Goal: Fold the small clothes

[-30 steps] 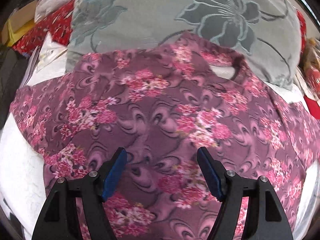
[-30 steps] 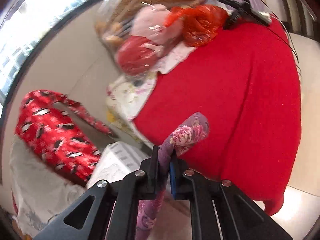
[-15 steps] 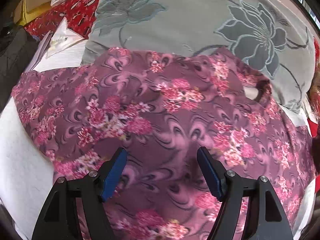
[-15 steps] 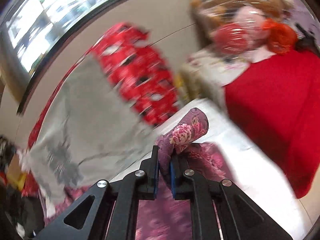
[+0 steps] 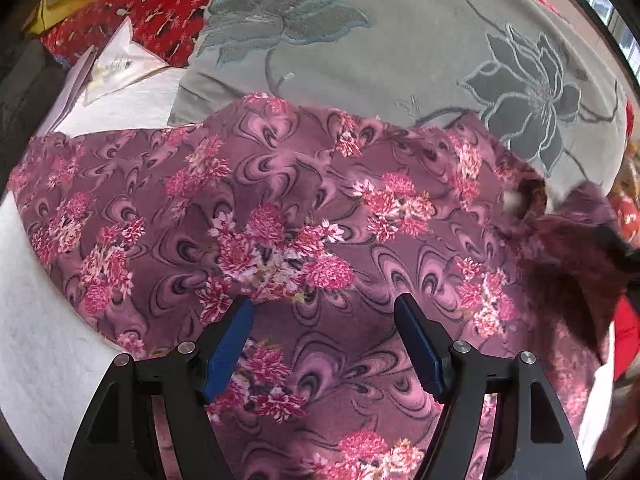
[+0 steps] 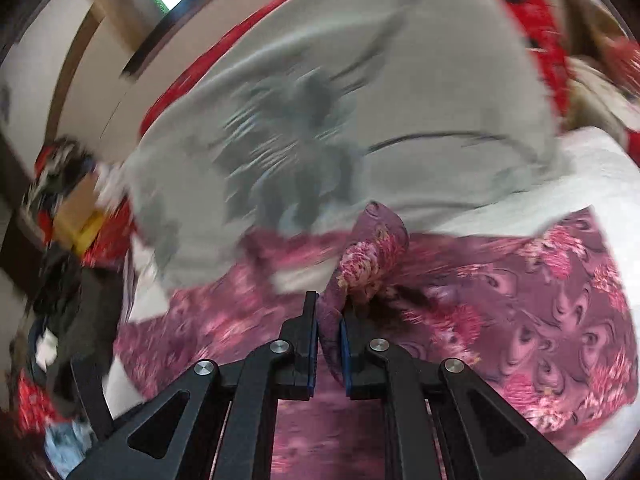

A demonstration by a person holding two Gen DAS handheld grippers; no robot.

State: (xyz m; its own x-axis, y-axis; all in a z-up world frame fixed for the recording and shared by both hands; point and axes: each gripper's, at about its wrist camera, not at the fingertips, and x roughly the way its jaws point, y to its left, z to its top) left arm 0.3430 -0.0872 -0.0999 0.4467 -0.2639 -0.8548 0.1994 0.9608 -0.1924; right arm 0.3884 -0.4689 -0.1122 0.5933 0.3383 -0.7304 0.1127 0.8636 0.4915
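Right tongs (image 6: 329, 312) swung over bed, pinching floral garment (image 5: 280, 208), left tongs (image 5: 324, 320) spread above it.

Between the left gripper's (image 5: 324, 316) matt blue pads (image 5: 228, 354) lies a soft, fuzzy floral garment (image 5: 280, 216); beyond them, an embroidered grey cushion (image 5: 400, 48).

garment (image 5: 312, 220): my purple cloth, swirled, with pink flower clusters
pillow (image 5: 400, 48): grey-green, with blue-grey and dark grey outlined flowers
sheet (image 5: 36, 320): white
my finger pads (image 5: 228, 344): blue, on black fingers
cloth behind (image 5: 160, 4): red, white-flecked
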